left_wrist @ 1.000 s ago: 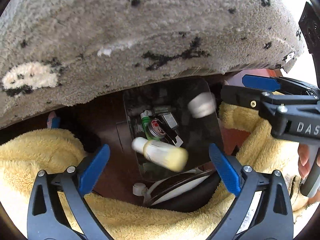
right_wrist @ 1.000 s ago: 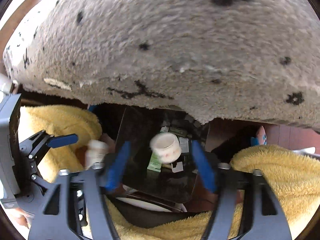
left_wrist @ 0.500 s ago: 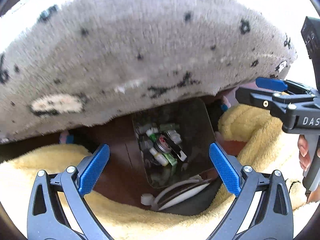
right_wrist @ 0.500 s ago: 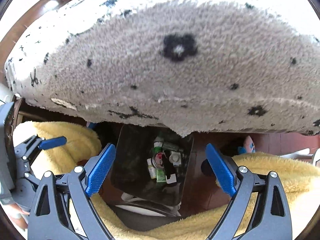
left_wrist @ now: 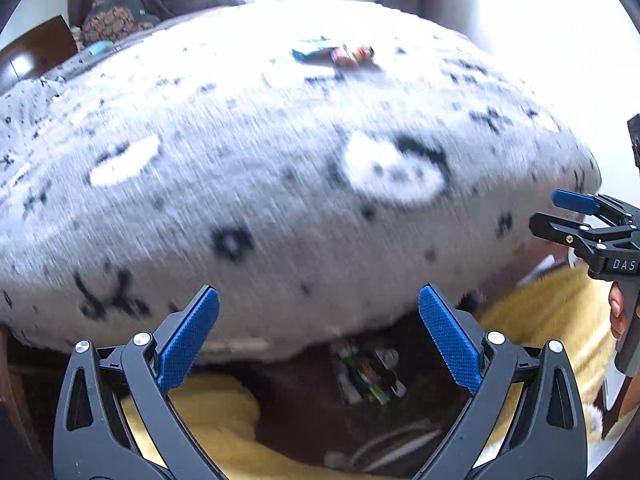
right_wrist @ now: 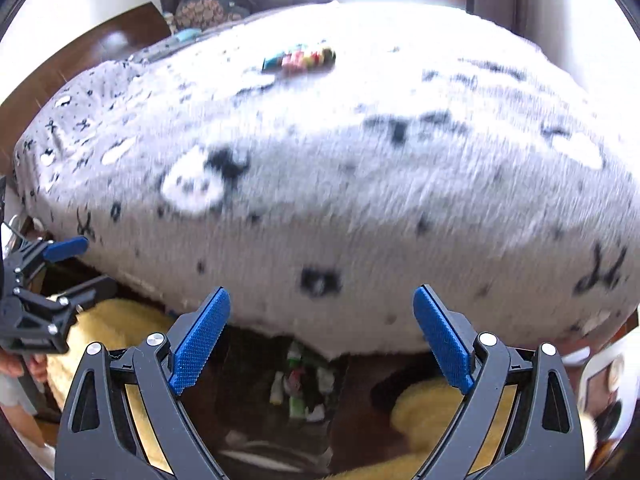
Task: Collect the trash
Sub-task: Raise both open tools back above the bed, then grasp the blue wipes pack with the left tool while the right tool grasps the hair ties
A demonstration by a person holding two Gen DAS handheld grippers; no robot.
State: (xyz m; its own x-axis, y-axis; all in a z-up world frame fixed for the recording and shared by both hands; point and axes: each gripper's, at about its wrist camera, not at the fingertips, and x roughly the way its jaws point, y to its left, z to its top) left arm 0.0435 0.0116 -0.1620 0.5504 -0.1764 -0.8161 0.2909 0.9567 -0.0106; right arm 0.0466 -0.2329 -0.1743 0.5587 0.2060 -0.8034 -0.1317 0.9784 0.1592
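Colourful wrappers (left_wrist: 334,53) lie on the grey patterned bed blanket (left_wrist: 280,168), far from both grippers; they also show in the right wrist view (right_wrist: 300,59). A dark trash bin with bottles and wrappers inside (left_wrist: 366,374) stands on the floor below the bed edge, also in the right wrist view (right_wrist: 298,384). My left gripper (left_wrist: 318,338) is open and empty above the bin. My right gripper (right_wrist: 320,338) is open and empty too; it shows at the right edge of the left wrist view (left_wrist: 576,216).
Yellow fluffy cloth (left_wrist: 224,420) lies on the floor around the bin, also in the right wrist view (right_wrist: 432,412). A dark wooden headboard (right_wrist: 100,52) and patterned pillow (right_wrist: 204,8) are at the far left of the bed. A bright window is behind.
Both grippers have risen and tilted up from over the bin toward the bed top. A bottle and a small cup that were falling a second ago now lie in the bin.
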